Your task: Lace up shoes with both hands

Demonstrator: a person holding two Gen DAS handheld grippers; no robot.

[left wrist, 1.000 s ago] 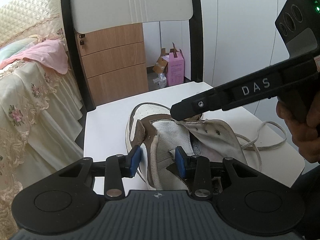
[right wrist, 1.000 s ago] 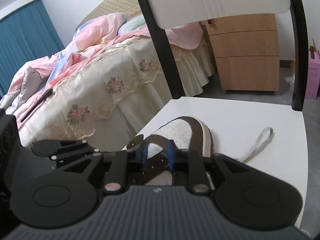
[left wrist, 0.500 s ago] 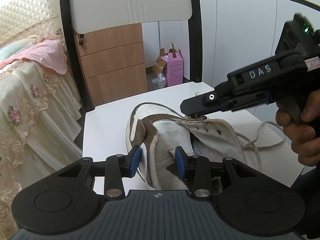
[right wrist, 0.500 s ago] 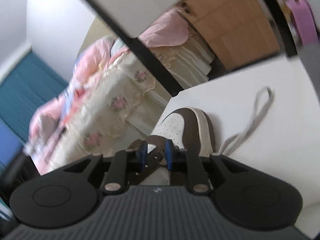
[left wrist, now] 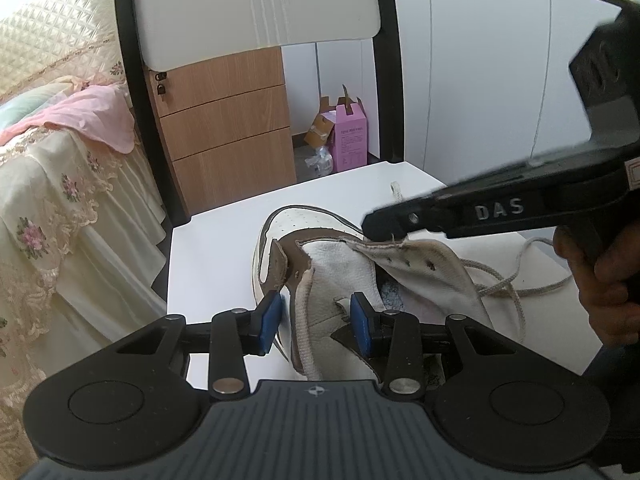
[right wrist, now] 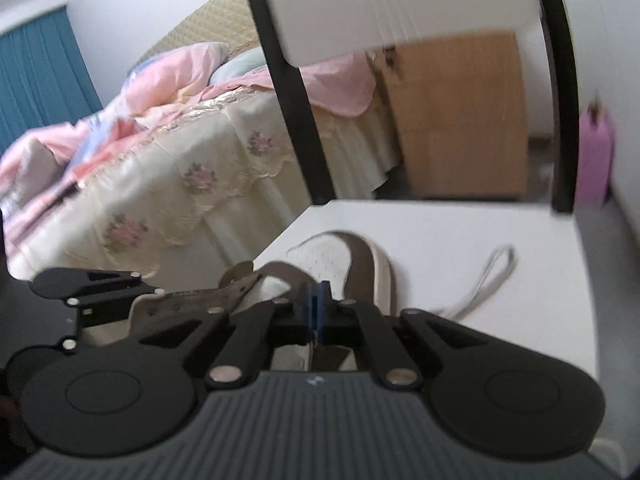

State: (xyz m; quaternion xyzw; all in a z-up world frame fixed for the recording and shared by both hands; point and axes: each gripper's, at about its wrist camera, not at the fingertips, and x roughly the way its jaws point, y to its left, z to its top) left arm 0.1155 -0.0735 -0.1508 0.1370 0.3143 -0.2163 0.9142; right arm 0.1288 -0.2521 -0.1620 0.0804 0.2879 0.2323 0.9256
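While the bed (left wrist: 60,208) with its cream floral cover and pink blanket fills the left of both views, a chair (left wrist: 256,4) with a white backrest and black frame stands just beside it, and its white seat (left wrist: 216,248) carries the task's things. Behind the chair stands a wooden drawer cabinet (left wrist: 228,136); a pink box (left wrist: 351,138) sits on the floor near it. On the seat lies the shoe (left wrist: 320,264), white and brown, toe pointing toward the backrest, its upper spread open with bare eyelets showing on the flap. A grey lace (left wrist: 516,284) trails loose over the seat to the right of the shoe; in the right wrist view a loop of it (right wrist: 492,276) lies beside the toe. Left gripper (left wrist: 316,322): jaws part-way apart, blue pads on either side of the shoe's near-side collar, with a pale strip between them; whether the pads press the leather cannot be told. Right gripper (right wrist: 316,306): jaws have just been closing and now stand clenched, blue pads together; from the left wrist view its tip (left wrist: 380,226) sits at the upper edge of the far eyelet flap, apparently pinching that edge, though the contact itself is small and partly hidden. A hand (left wrist: 600,264) grips the handle of the right gripper at the frame's right edge.
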